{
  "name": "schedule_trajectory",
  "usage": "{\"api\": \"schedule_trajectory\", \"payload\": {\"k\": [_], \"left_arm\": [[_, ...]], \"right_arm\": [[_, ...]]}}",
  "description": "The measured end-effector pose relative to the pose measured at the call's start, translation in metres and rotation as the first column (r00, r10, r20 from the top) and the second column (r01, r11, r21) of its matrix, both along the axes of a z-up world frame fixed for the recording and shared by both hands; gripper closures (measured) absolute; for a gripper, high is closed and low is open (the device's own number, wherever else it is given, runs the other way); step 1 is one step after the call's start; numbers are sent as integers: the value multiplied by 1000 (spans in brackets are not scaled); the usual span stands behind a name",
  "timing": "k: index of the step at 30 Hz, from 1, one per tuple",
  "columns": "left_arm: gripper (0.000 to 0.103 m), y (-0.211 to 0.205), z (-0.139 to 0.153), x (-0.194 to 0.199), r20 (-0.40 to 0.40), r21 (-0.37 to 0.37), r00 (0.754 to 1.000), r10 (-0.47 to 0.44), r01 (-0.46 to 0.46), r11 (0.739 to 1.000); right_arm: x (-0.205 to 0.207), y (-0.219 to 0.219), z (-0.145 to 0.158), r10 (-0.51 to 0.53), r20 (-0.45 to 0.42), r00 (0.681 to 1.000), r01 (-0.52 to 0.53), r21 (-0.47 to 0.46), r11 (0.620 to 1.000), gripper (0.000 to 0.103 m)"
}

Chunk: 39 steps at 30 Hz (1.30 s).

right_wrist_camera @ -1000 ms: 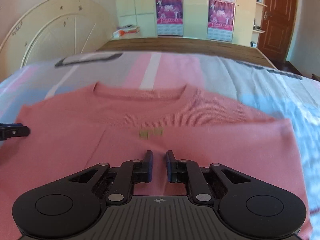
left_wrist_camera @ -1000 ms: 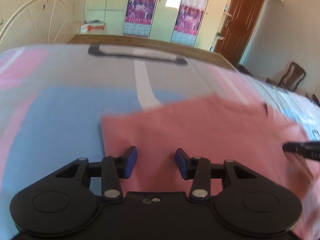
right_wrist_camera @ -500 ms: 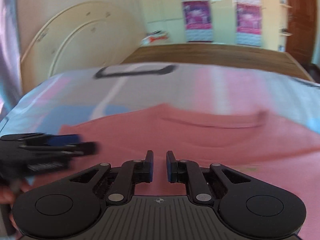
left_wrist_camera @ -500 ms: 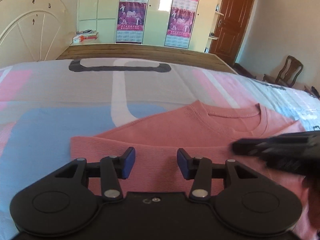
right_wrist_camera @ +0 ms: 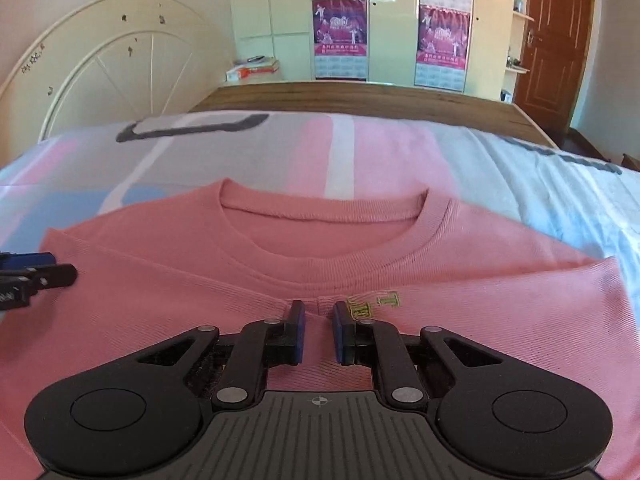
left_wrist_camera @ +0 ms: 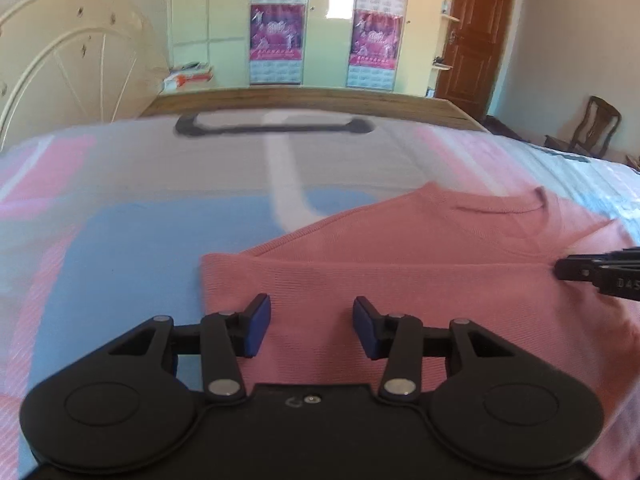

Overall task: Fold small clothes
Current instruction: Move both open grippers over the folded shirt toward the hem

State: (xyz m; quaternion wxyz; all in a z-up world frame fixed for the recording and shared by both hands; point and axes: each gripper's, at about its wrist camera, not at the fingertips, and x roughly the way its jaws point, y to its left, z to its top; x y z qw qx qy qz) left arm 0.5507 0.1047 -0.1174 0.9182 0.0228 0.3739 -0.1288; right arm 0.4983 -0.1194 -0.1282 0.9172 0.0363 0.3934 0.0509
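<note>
1. A pink T-shirt (right_wrist_camera: 400, 276) lies flat on a bed, its neckline toward the far wooden bed end and a small yellow embroidered mark (right_wrist_camera: 374, 305) on its chest.
2. The bed sheet (left_wrist_camera: 132, 248) under the T-shirt is printed in blocks of pale blue, pink, grey and white, with a dark outlined rectangle (left_wrist_camera: 276, 125) beyond the T-shirt toward the far end.
3. The wooden bed end (right_wrist_camera: 360, 98) runs across the view past the T-shirt.
4. Behind it, farther from the T-shirt, stand pale green wardrobe doors (right_wrist_camera: 392, 20) carrying two magenta posters (right_wrist_camera: 339, 26).
5. A cream arched headboard (right_wrist_camera: 108, 68) with spokes leans at the wall, left of the T-shirt in both views.
6. A stack of books or boxes (right_wrist_camera: 252, 67) sits beyond the bed end, between the headboard and the wardrobe.
7. A brown door (right_wrist_camera: 552, 40) is at the right, past the T-shirt's far right corner; a wooden chair (left_wrist_camera: 592, 128) stands farther right in the left wrist view.
8. The left hand-held gripper (left_wrist_camera: 311, 326) hovers over the T-shirt's left edge, its blue pads set moderately apart with nothing between them.
9. The right hand-held gripper (right_wrist_camera: 319, 330) is over the T-shirt's chest just beside the embroidered mark, its pads at a narrow gap; whether they pinch any fabric cannot be told.
</note>
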Motion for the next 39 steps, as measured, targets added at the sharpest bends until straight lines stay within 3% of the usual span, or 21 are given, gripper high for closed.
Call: {"api": "schedule_trajectory", "payload": {"k": [2, 3, 4, 5, 8, 10, 14, 17, 20, 23, 25, 28, 30, 31, 39], "left_arm": [[54, -18, 7, -14, 22, -6, 999, -34, 34, 999], [52, -28, 7, -21, 29, 5, 999, -41, 41, 999], [51, -36, 6, -28, 31, 14, 998, -47, 46, 999], [51, -44, 4, -34, 24, 23, 999, -42, 41, 999], [54, -59, -12, -46, -7, 94, 1000, -15, 16, 995], [53, -54, -14, -54, 6, 83, 1000, 2, -2, 997], [51, -31, -11, -71, 0, 98, 999, 49, -49, 994], [51, -24, -4, -83, -4, 70, 998, 69, -68, 995], [50, -37, 2, -96, 10, 19, 999, 42, -43, 999], [50, -49, -4, -104, -1, 50, 1000, 31, -31, 998], [50, -39, -9, -112, -7, 55, 999, 43, -43, 998], [49, -19, -10, -124, 1, 82, 998, 59, -59, 995], [48, -12, -11, -128, -4, 69, 998, 61, -60, 996], [49, -14, -11, -128, -1, 75, 998, 62, -61, 995], [47, -24, -11, -131, 15, 126, 998, 54, -55, 990]], "right_arm": [[-10, 7, 11, 19, 34, 999, -20, 30, 999, 85], [-16, 14, 14, 31, 41, 999, -32, 41, 999, 77], [-22, 20, 15, 52, 44, 998, -54, 46, 997, 54], [-29, 29, 14, 85, 47, 995, -87, 45, 995, 48], [-39, 47, 6, 156, 13, 988, -157, 19, 987, 55], [-43, 46, -1, 165, 3, 986, -165, 12, 986, 55], [-48, 20, -1, 73, -12, 997, -73, -3, 997, 55], [-57, 5, 6, 45, -23, 999, -43, 61, 997, 55], [-69, 28, 13, 141, -7, 990, -140, 99, 985, 55], [-78, 47, 5, 203, -34, 979, -201, 54, 978, 55], [-85, 33, 0, 177, -48, 983, -175, 52, 983, 55], [-101, -16, 11, 22, -10, 1000, -22, 25, 999, 58], [-103, -47, 8, -53, -37, 998, 55, 59, 997, 61], [-99, -55, 2, -67, -73, 995, 70, 46, 997, 65], [-107, -46, 10, -75, -48, 996, 76, 13, 997, 64]]}}
